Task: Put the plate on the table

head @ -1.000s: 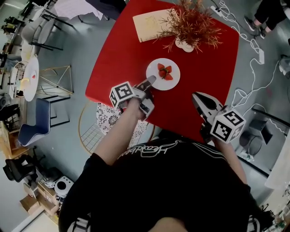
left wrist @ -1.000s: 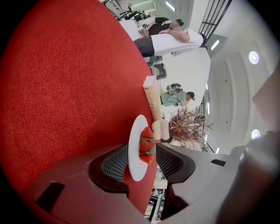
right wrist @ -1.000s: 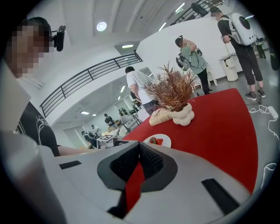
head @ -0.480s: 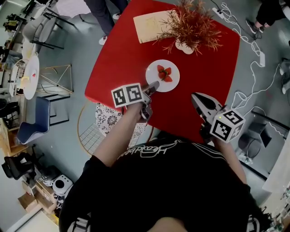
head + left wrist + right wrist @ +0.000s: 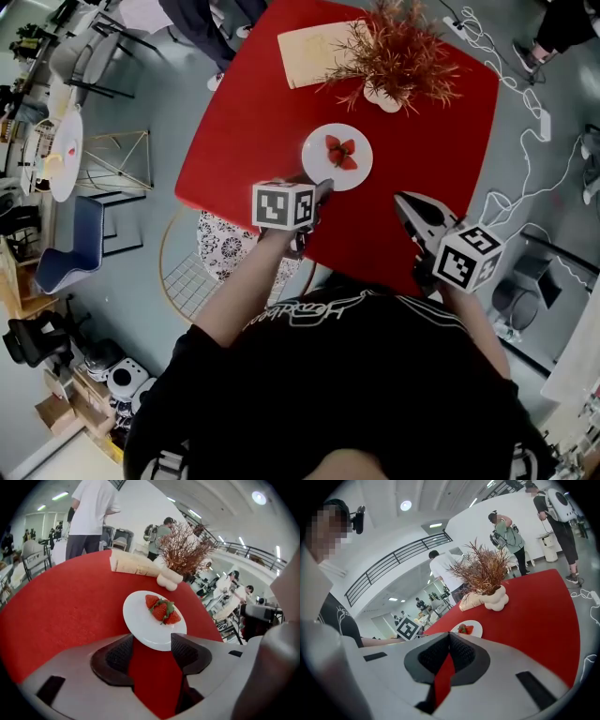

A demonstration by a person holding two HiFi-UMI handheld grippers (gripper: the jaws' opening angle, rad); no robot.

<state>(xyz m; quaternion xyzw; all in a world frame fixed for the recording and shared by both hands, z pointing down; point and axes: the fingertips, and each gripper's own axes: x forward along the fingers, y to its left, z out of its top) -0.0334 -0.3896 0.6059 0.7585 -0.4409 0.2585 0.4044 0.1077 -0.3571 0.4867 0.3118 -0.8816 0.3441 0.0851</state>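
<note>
**Operator:** Head view first. Where is my plate?

**Observer:** Your plate (image 5: 320, 161) lies flat on the red worktop (image 5: 244, 122), near its middle, with strawberries (image 5: 340, 150) on it. Your left tool (image 5: 322, 191) sits at the plate's 7 o'clock, tips at the rim. Your right tool (image 5: 406, 206) is off at 4 o'clock, apart from the plate. The dried plant (image 5: 398, 47) stands at the plate's 1 o'clock.

**Operator:** And the left gripper view?

**Observer:** The jaws of your left tool (image 5: 153, 649) are opening. The near rim of the plate (image 5: 140, 623) lies at their mouth, at 12 o'clock. The pads do not press on it, and bare worktop shows between them. I judge the placing done and the letting go under way.

**Operator:** The right gripper view?

**Observer:** Your right tool (image 5: 449, 649) is closed on nothing, with only a slit of worktop showing behind its tips. The plate (image 5: 476, 631) shows small at 12 o'clock, lying flat, short of the dried plant.

**Operator:** What is left?

**Observer:** By my reading, you only have to draw the left tool clear of the rim without nudging the plate.
</note>
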